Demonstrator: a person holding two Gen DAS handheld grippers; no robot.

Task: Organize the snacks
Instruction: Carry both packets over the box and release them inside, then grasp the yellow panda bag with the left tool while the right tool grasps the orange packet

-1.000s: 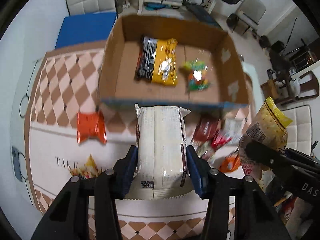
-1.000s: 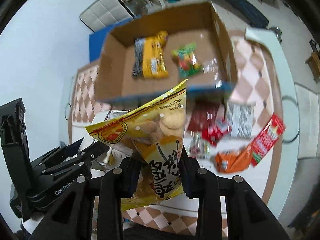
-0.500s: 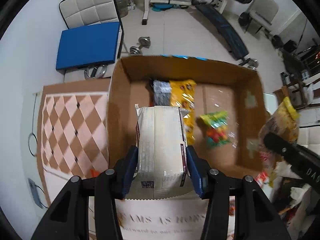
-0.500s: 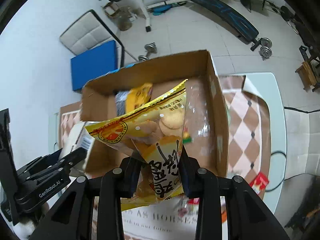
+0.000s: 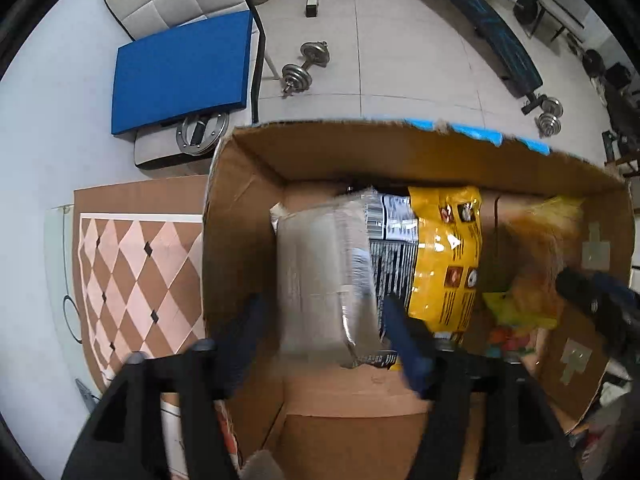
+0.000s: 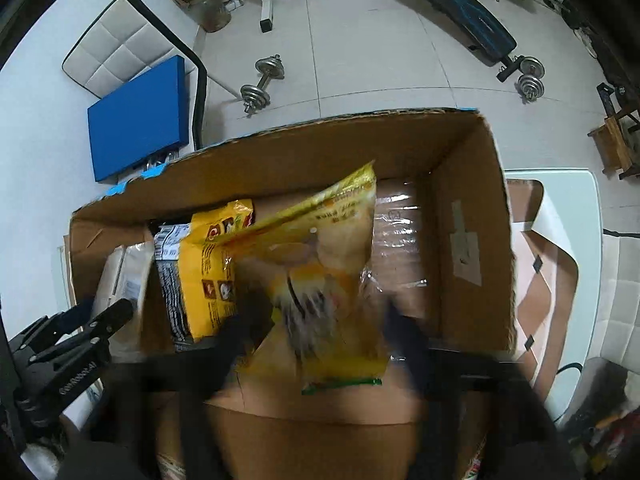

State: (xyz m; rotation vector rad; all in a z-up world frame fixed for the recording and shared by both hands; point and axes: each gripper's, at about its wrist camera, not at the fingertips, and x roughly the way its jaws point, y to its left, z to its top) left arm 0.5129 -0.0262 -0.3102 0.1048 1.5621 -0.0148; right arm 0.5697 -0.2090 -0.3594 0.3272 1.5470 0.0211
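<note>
Both grippers are over the open cardboard box (image 5: 240, 248) (image 6: 472, 216). My left gripper (image 5: 320, 320) is open; the white snack pack (image 5: 324, 280) lies free between its spread fingers on the box floor, blurred. My right gripper (image 6: 324, 320) is open; the yellow cookie bag (image 6: 328, 264) sits loose between its fingers, blurred, inside the box. A yellow-and-black snack bag (image 5: 436, 256) (image 6: 208, 264) lies in the box between them. A colourful candy pack (image 5: 516, 336) lies under the cookie bag (image 5: 544, 248).
The box stands on a table with a checkered pink-brown mat (image 5: 136, 280) (image 6: 552, 264). Behind the table are a chair with a blue cushion (image 5: 180, 72), dumbbells (image 5: 304, 68) and a weight bench (image 6: 448, 4) on the tiled floor. The right gripper's body (image 5: 600, 304) reaches in from the right.
Both grippers moved forward over the box and opened. The white pack and the yellow cookie bag have left the fingers and dropped into the box.
</note>
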